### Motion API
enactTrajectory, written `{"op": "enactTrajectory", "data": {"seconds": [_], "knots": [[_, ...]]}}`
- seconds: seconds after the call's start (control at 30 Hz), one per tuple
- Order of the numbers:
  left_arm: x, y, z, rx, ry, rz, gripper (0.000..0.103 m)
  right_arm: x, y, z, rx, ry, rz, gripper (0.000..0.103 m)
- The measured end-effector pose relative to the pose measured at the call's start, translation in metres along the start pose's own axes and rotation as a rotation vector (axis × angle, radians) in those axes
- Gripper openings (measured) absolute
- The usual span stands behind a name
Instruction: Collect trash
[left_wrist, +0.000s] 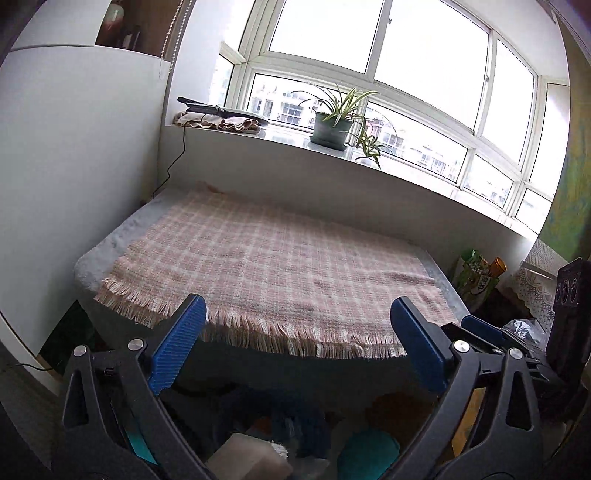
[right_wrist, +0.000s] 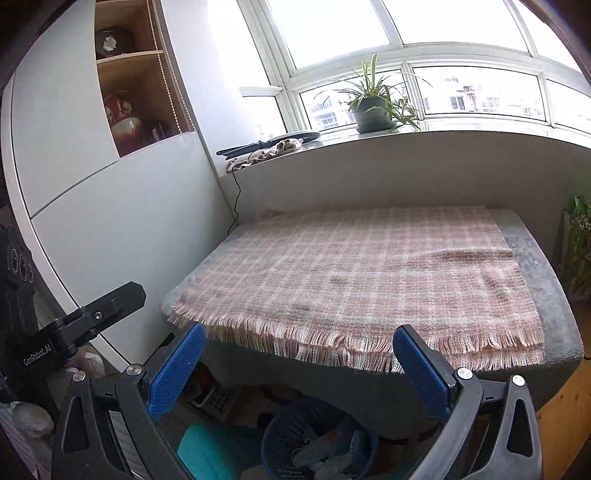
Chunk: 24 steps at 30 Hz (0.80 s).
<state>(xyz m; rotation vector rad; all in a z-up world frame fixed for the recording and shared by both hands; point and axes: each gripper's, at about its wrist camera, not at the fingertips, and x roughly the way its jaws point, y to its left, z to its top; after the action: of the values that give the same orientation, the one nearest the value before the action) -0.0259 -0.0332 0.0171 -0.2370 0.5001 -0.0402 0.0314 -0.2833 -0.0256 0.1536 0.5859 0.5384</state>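
Grippers (left_wrist: 298, 341) (right_wrist: 299, 369) wide apart (nothing between); basket (right_wrist: 317, 439) holds trash.

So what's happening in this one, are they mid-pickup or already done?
Nothing is being held. Both the left gripper and the right gripper hang open and empty in front of the table, whose plaid cloth shows no trash on it. Below the table edge, a blue basket already holds some crumpled items, so the collecting looks finished or nearly so.
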Motion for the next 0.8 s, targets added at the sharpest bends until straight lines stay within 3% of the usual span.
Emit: {"op": "enactTrajectory", "data": {"seconds": [0.27,0.8], "knots": [[-0.010,0.000,0.012,-0.010,-0.040,0.011,0.102,-0.008,0.002,0.013,-0.025,-0.050,-0.014,0.103],[-0.005,0.005,0.017,-0.038,-0.033,0.015,0.102,0.004,-0.004,0.016,-0.001,-0.042,-0.003,0.103]]}}
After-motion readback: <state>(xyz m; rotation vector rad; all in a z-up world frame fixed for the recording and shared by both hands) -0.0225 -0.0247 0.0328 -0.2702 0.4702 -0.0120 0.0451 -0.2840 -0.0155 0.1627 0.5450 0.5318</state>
